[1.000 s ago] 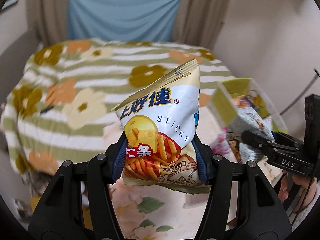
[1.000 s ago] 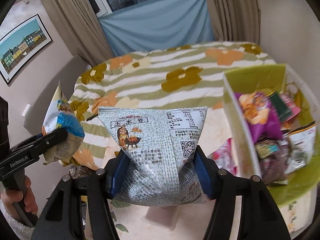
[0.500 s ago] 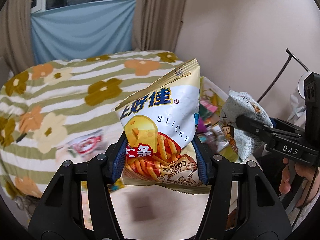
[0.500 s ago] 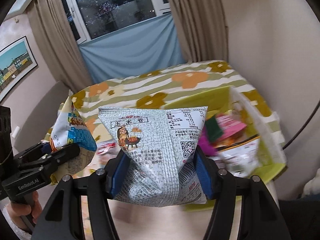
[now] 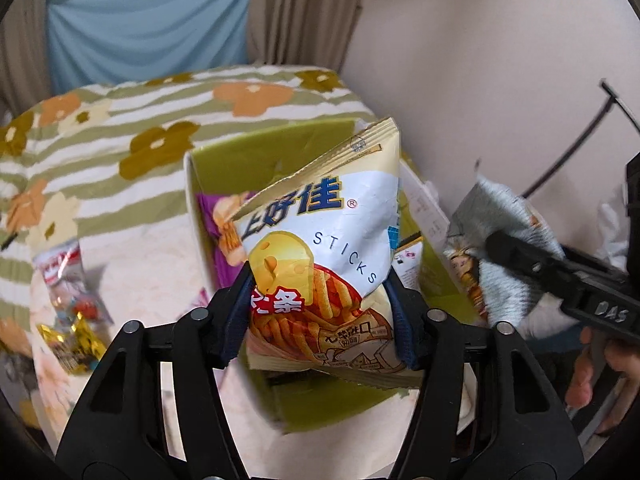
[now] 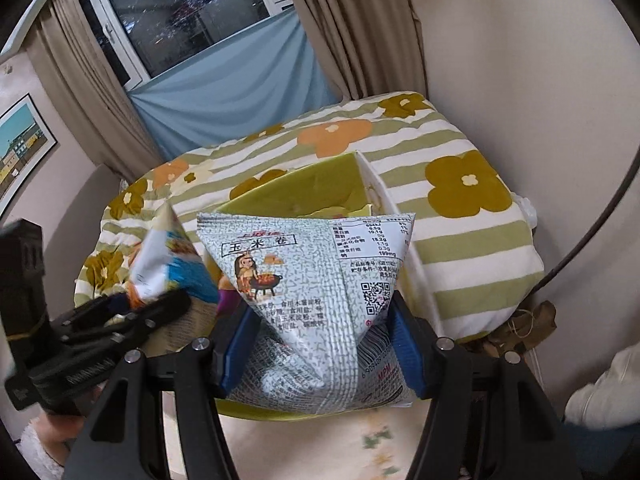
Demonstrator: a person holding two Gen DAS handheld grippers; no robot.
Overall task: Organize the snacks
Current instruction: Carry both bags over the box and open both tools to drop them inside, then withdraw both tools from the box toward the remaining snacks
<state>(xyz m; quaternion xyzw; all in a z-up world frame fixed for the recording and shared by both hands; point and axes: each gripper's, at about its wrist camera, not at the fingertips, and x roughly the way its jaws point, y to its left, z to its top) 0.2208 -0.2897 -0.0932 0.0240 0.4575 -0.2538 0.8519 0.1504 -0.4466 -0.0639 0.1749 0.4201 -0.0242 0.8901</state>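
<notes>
Nearest in the left wrist view, the left gripper has the cheese sticks bag between its blue pads; its jaws have just been opening, and the bag looks tilted between them, the pads at its sides, so whether they press on it I cannot tell. The bag reads "STICKS" under large blue Chinese characters, with a yellow cheese wedge and fried sticks printed below. In the right wrist view the right gripper is clamped on the grey-green corn roll bag, whose back panel carries a cartoon figure at a grill, a QR code, a nutrition table and red letters "MPM". Each gripper shows in the other's view, off to the side with its bag; the right one bears the letters "DAS", a hand below it. Both bags hang over the green-lined storage box, which blocks most of its own contents; a purple packet shows inside. Left of the box, loose snack packets lie on the bed. Beyond lies the flowered striped quilt, then a blue cloth, beige curtains, a window and a framed picture.
</notes>
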